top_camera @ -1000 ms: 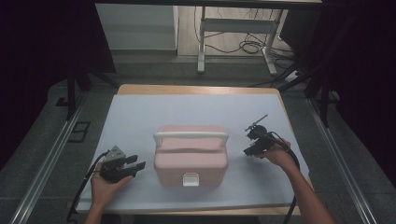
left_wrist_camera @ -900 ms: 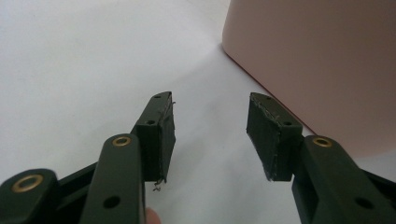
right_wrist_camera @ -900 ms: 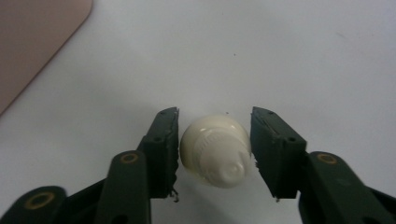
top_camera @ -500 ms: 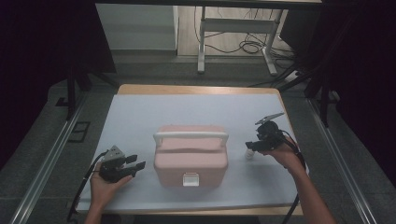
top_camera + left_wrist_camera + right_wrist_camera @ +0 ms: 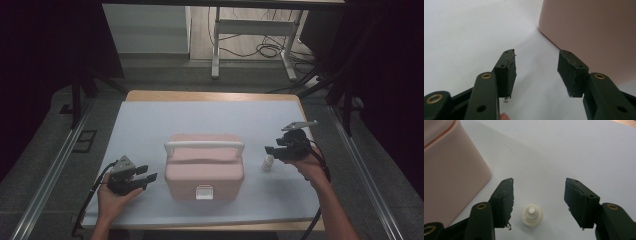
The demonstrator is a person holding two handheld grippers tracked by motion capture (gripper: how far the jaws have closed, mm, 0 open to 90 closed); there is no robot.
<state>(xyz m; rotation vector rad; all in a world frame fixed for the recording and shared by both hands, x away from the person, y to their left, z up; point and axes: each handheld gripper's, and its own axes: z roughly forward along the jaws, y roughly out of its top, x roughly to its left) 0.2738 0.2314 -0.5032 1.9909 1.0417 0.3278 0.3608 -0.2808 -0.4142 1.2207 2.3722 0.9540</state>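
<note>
**Two open grippers, one small bottle just let go**

Two things are differing from a second ago: the right gripper (image 5: pixel 272 150) is sitting higher and further toward the table's right edge, and a small white bottle (image 5: pixel 269 163) is now standing free on the white mat (image 5: pixel 150 120), just right of the pink case (image 5: pixel 204 167). Its jaws have just been opening and then easing in a little. In the right gripper view the bottle (image 5: pixel 532 215) is standing upright below and between the pads, touching neither, so nothing is gripped. I'm reading that as a release: bottle placed, hand pulling away.

The left gripper (image 5: pixel 145 179) is staying put by the case's left side, jaws spread wide and holding nothing; the case wall (image 5: pixel 589 32) is just beyond its right pad.

The case is sitting mid-mat, lid down, white handle (image 5: pixel 204 146) across the top and latch (image 5: pixel 203 191) facing the person. Likely next: opening the case, with the bottle waiting beside it.
</note>
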